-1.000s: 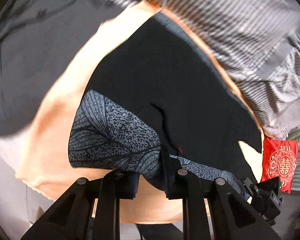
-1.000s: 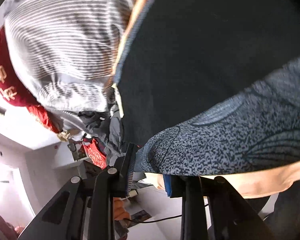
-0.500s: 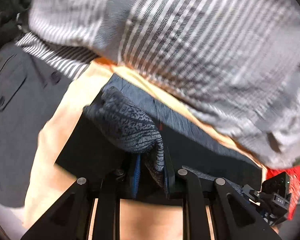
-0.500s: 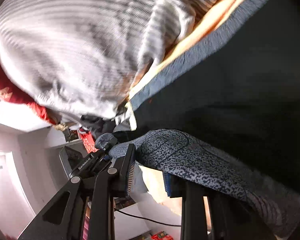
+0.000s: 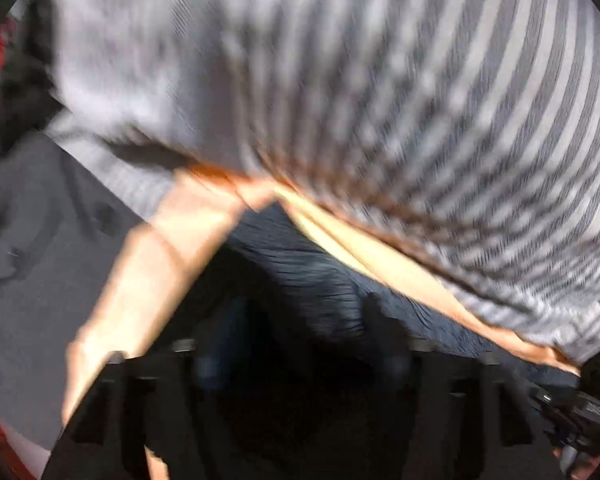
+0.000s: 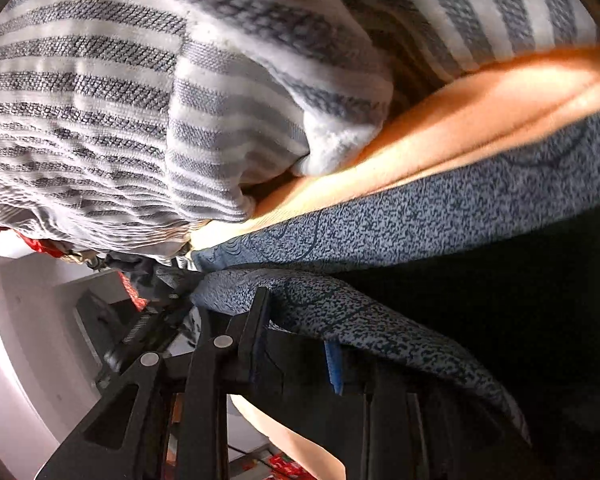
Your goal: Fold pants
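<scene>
Now the left gripper (image 5: 296,364) had just sprung open, pants (image 5: 300,280) released. The right gripper (image 6: 300,340) pinched the hem; best lay it flush

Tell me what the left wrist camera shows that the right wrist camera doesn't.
Left wrist only: a dark grey buttoned garment at far left, and the left gripper, jaws just opened, clear of the cloth.

Right wrist only: a white room corner, and the right gripper with the patterned hem between its fingers.

Both: the dark blue-patterned pants, peach sheet and grey-striped fabric.
</scene>
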Demonstrator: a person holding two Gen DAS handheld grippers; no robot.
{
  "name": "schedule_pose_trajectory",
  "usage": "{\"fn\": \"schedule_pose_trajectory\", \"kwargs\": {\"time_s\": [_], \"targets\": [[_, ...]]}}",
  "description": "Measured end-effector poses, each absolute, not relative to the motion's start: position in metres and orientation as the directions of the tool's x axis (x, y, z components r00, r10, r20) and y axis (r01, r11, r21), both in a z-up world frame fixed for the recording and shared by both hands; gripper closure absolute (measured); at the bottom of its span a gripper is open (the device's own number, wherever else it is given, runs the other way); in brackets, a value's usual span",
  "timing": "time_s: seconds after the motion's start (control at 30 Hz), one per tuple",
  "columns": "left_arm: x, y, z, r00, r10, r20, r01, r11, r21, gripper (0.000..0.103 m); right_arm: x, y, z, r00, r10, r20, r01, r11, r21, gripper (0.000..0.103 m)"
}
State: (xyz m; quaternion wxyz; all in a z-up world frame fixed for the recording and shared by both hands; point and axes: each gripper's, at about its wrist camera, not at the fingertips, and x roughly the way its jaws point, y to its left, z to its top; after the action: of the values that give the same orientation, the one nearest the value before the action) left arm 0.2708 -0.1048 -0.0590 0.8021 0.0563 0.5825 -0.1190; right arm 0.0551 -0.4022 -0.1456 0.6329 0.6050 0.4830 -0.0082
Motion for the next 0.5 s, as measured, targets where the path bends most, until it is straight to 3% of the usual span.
{"fn": "schedule_pose_trajectory", "kwargs": {"time_s": [0.07, 0.13, 0.23, 0.3, 0.4, 0.5], "targets": [[0.267, -0.104, -0.043, 0.327, -0.115, -0.938, 0.284, 0.959, -0.019, 0.034, 0.059, -0.400, -0.130, 0.526, 0.560, -0.640, 0.585, 0.308, 0.750, 0.041], [0.254, -0.109, -0.032, 0.338, -0.103, -0.935, 0.357, 0.934, 0.027, 0.034, 0.058, -0.397, -0.104, 0.533, 0.537, -0.653, 0.552, 0.363, 0.750, 0.031], [0.222, -0.122, -0.039, 0.320, -0.089, -0.943, 0.453, 0.889, 0.069, 0.034, 0.050, -0.386, -0.065, 0.528, 0.478, -0.702, 0.508, 0.484, 0.712, 0.031], [0.200, -0.132, -0.059, 0.274, -0.073, -0.959, 0.500, 0.863, 0.077, 0.034, 0.039, -0.373, -0.053, 0.529, 0.509, -0.679, 0.477, 0.483, 0.734, 0.031], [0.183, -0.143, -0.090, 0.230, -0.031, -0.973, 0.522, 0.847, 0.096, 0.034, 0.023, -0.350, -0.068, 0.465, 0.576, -0.672, 0.484, 0.470, 0.738, 0.031], [0.175, -0.147, -0.107, 0.296, 0.026, -0.955, 0.500, 0.848, 0.178, 0.025, 0.016, -0.344, -0.097, 0.346, 0.518, -0.782, 0.543, 0.569, 0.617, 0.034]]}}
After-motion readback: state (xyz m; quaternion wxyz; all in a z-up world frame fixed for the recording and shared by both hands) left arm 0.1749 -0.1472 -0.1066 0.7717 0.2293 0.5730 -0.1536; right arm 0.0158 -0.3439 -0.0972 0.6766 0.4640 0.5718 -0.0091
